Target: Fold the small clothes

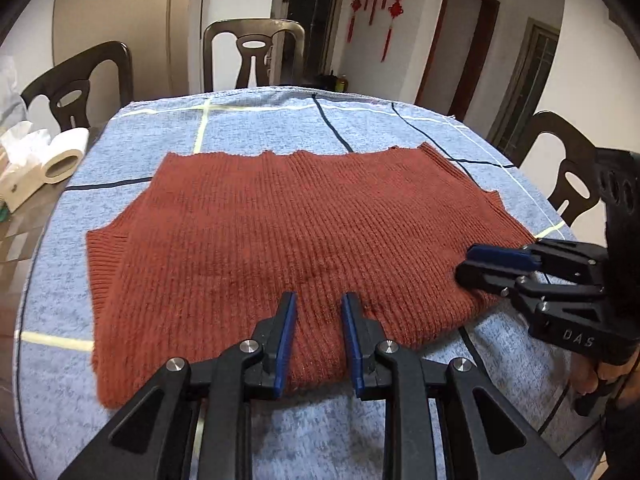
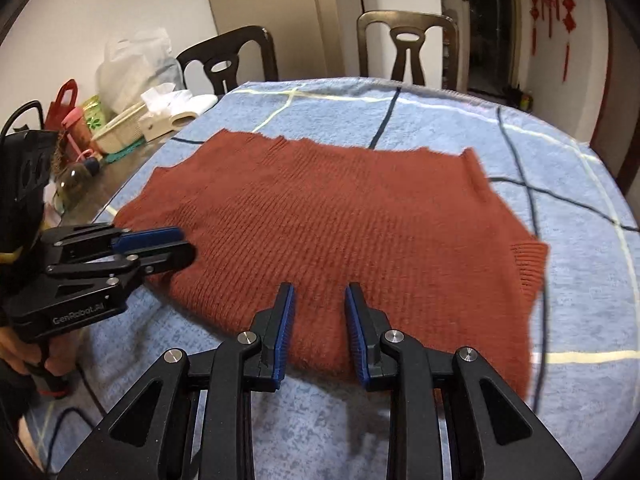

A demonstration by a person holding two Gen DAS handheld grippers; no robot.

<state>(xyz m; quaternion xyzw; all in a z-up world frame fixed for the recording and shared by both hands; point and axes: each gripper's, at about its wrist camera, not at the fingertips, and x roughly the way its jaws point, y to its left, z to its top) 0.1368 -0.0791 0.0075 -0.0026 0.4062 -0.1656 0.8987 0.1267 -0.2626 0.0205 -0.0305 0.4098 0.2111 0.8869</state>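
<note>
Big round worktop (image 1: 256,128) under a blue checked cloth (image 1: 280,120), dark chairs (image 1: 254,56) round the far side. Rust-red knit vest (image 1: 288,232) spread across the middle of that cloth, already doubled over by the look of it, soft fold edge nearest the cameras, ragged hem edges at the far side, armhole ribbing sticking out at each end. Off the cloth on the bare tabletop: tissue box (image 1: 20,184) and a tape roll (image 1: 64,156), plus bags and bottles (image 2: 80,128) in the right wrist view.

Left claw (image 1: 319,344) parked at the near fold edge, jaws narrow but apart, nothing pinched, just knit showing through the gap. Right claw (image 2: 320,336) same story at the other end of that edge: narrow gap, empty, pads not pressing.

Probably lining up for the next fold. Stuff that could go sideways:
- Narrow gap plus thick fluffy doubled knit = easy to nip only the top layer, so the fold peels open on the lift.
- Could also grab the blue cloth underneath and drag everything.
- Uneven lift between the two ends would skew the edges.
- Loose ribs might snag on a pad.
</note>
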